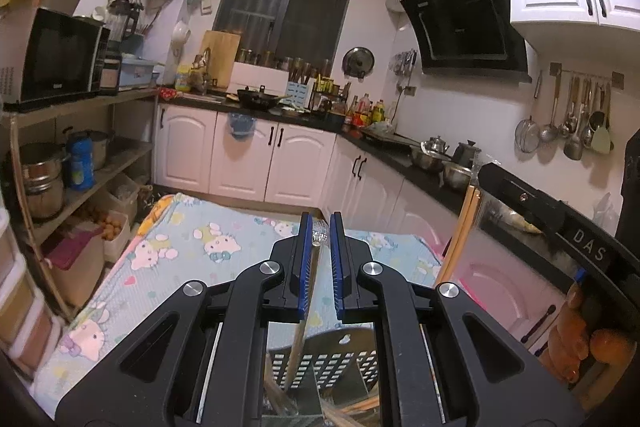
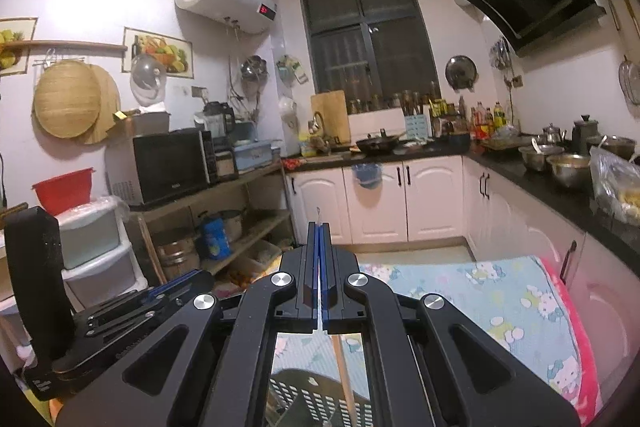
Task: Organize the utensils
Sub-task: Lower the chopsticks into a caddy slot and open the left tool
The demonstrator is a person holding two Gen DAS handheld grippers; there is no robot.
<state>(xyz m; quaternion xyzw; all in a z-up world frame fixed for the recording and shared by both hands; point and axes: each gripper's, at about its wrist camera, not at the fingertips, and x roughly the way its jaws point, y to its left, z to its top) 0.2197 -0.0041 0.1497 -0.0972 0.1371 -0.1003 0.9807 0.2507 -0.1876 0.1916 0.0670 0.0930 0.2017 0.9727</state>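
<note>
Left tool [image 1: 321, 227]: blue-padded jaws nearly closed, clamping a thin pale stick, seemingly a chopstick [image 1: 316, 251], with a shiny tip between the pads; its shaft slants down behind the jaws.
Right tool [image 2: 320, 227]: blue pads pressed fully together; a thin wire-like end pokes up above the tips, too small to identify. A wooden stick [image 2: 343, 371] shows below the jaws, and I cannot tell whether it is gripped.
Holder: a dark perforated utensil basket [image 1: 320, 359] sits directly under both tools, with further wooden sticks leaning in it.
Surface: cartoon-cat cloth [image 1: 192, 247] in pale blue covers it, stretching ahead of the tools.
Other hand: the right tool's black body [image 1: 560, 223] appears at the left view's right edge, with orange-lit fingers [image 1: 576, 347] around it.
Beyond: white cabinets [image 1: 248, 155] and a dark countertop with pots.
</note>
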